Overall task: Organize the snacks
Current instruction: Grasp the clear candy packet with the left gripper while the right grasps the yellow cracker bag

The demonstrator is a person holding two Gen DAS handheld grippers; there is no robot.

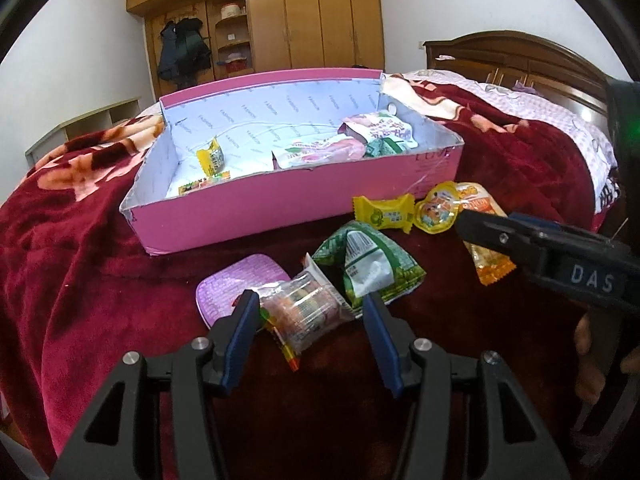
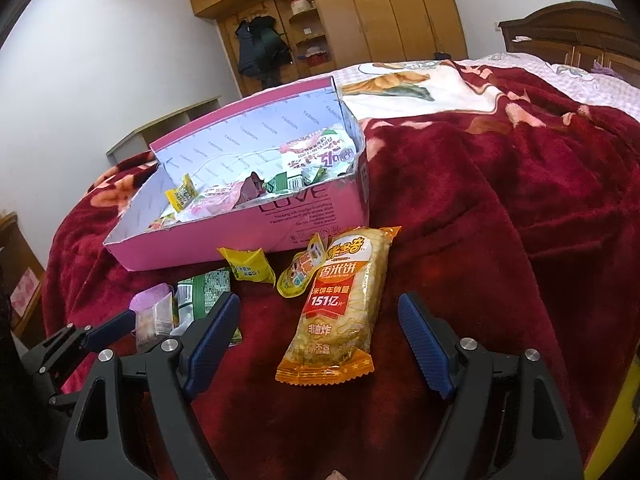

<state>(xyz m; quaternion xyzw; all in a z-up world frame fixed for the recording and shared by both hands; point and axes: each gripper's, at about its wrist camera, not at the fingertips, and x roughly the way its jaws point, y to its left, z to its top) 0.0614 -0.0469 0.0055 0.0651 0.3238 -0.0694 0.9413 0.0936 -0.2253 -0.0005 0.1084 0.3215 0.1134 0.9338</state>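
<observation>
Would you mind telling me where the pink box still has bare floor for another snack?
The pink box has bare floor in its middle, between the yellow candy at its left and the peach pouches at its right. The right end is crowded.

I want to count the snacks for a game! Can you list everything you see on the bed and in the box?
Pink box: one, pink outside, white inside, on the blanket, open, several snack packs inside.
Rice cracker pack: one, orange, in front of the box.
Yellow candy: one, by the box.
Round yellow pouch: one, beside it.
Green packet: one, mid-blanket.
Clear wrapped snack: one, between the left fingers.
Purple case: one, left.
Red blanket: one.
Left gripper: open.
Right gripper: open.
</observation>
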